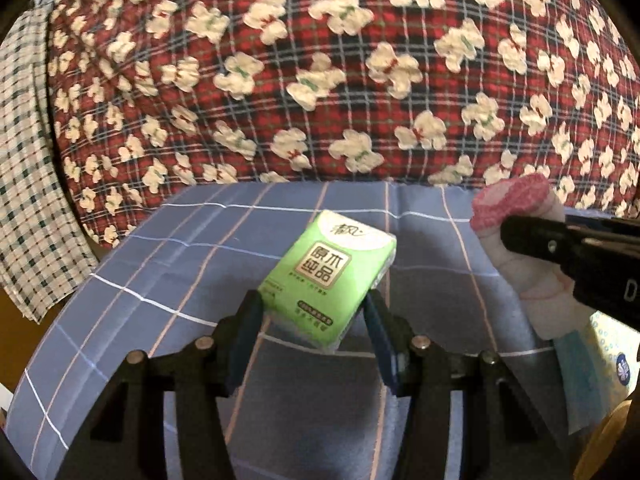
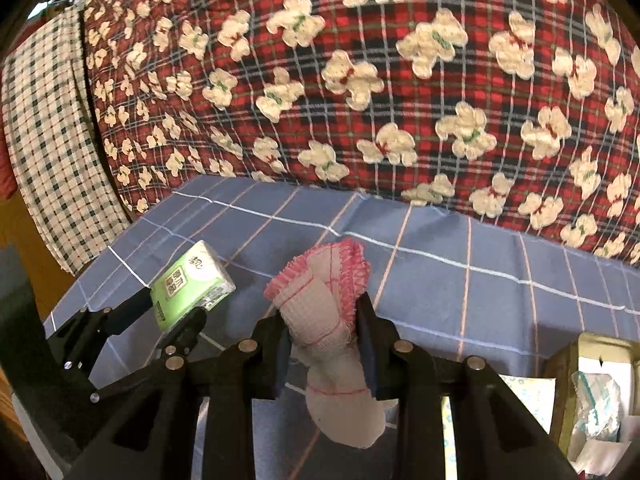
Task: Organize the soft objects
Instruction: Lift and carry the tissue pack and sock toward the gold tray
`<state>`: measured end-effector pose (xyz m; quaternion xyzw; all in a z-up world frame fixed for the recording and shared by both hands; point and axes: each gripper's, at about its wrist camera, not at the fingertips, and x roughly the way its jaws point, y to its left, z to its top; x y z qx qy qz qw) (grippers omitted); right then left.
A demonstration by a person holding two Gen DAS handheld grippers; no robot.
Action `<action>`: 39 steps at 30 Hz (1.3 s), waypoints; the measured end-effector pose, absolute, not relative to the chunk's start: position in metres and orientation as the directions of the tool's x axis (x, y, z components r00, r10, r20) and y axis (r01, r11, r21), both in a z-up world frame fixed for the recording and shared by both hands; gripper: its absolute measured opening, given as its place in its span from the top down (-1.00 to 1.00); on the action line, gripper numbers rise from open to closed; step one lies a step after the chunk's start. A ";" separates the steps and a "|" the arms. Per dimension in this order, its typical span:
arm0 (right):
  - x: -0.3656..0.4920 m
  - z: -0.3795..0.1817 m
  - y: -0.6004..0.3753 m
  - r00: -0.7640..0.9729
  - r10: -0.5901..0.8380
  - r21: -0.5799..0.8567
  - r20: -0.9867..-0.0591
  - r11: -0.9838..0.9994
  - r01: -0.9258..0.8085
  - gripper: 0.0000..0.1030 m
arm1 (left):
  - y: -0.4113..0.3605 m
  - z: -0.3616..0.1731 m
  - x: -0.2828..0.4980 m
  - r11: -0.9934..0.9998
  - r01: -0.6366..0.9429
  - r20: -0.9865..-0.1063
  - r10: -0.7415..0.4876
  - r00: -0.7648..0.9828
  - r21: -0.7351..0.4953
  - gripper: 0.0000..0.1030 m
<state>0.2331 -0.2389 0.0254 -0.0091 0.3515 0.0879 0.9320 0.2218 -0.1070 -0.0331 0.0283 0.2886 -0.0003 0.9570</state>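
Gripping a green tissue pack between the left gripper fingers, lifted above the blue checked bedsheet; pinching a pink-trimmed white cloth in the right gripper fingers (red bear-print quilt behind).

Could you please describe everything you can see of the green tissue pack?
The green tissue pack is a small soft rectangular packet in glossy plastic wrap, with a white top and a brown label panel. The left gripper clamps its lower sides, holding it tilted above the blue checked sheet. Nothing else touches it.
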 end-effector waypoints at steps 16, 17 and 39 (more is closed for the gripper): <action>0.216 0.037 -0.227 0.803 0.148 -0.024 -0.578 0.980 -0.198 0.38 | -0.098 -0.027 0.203 0.999 -0.047 -0.485 0.050 0.873 0.019 0.00; 0.215 0.038 -0.229 0.806 0.151 -0.019 -0.573 0.980 -0.197 0.38 | -0.098 -0.026 0.201 0.999 -0.050 -0.479 0.053 0.876 0.020 0.00; 0.186 0.054 -0.251 0.882 0.183 0.050 -0.434 0.982 -0.180 0.38 | -0.098 -0.016 0.173 0.993 -0.111 -0.367 0.121 0.922 0.050 0.00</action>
